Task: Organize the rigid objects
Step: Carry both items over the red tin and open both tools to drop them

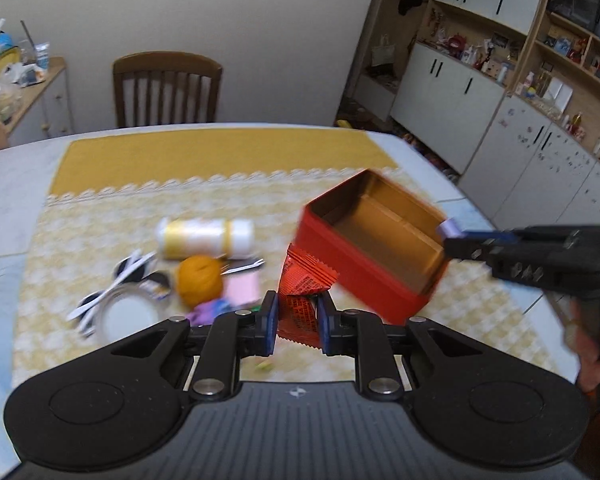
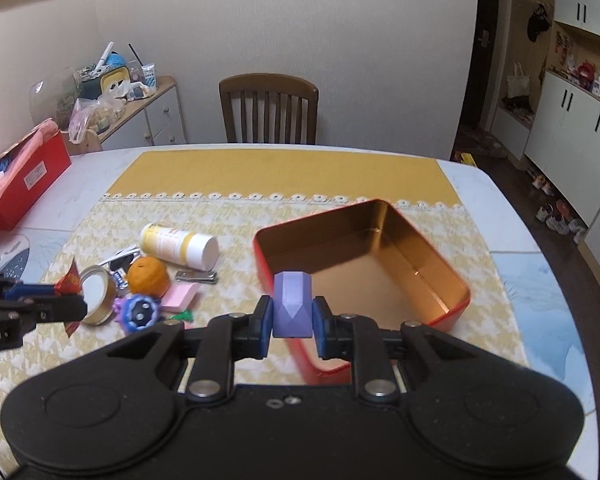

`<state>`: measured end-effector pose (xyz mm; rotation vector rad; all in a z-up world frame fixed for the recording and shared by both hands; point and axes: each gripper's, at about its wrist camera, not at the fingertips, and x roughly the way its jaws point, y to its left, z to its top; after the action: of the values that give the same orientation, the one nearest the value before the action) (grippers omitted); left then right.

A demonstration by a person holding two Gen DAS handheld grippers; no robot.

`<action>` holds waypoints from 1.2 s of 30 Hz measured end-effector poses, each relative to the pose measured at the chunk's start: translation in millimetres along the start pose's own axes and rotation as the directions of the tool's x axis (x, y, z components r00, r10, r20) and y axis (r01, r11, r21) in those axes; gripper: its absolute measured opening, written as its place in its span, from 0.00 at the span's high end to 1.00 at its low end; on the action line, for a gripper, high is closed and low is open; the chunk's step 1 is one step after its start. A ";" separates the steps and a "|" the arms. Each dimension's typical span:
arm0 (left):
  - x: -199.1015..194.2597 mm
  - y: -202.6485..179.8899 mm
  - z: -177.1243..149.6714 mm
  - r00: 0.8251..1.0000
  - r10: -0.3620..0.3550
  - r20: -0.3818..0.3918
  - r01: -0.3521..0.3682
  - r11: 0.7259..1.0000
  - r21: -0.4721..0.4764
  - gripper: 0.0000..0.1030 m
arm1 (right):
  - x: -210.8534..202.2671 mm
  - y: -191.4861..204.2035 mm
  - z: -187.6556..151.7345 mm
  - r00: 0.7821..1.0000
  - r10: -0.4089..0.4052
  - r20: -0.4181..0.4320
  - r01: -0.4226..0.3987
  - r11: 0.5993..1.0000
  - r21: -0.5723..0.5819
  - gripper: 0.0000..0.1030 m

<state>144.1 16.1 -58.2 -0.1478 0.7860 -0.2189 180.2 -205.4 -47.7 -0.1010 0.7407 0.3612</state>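
Both grippers are carrying loads above the yellow patterned tablecloth point(image 2: 228, 184). The right gripper point(image 2: 292, 320) is clamping a small lilac faceted plastic block point(image 2: 292, 306) between its blue pads. The left gripper point(image 1: 296, 318) is pinching a crumpled red foil snack packet point(image 1: 302, 284), jaws narrow.

The open red rectangular tin with gold interior point(image 2: 440, 312) is lying directly ahead of and below the right gripper, long axis running diagonally away to the right. From the left gripper it is sitting ahead and to the right.

Judgement: the right hand is nearer; the block should be going in first.
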 end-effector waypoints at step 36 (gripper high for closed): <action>234.5 -87.2 81.6 0.939 0.091 -0.332 -0.130 0.987 -0.096 0.81 | 113.8 -85.0 1.1 0.981 0.096 -0.168 -0.130 0.970 -0.204 0.81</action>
<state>351.0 -122.7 -143.1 -0.1797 1.1366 -0.0901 288.5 -252.0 -126.9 -0.2940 0.8641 0.5471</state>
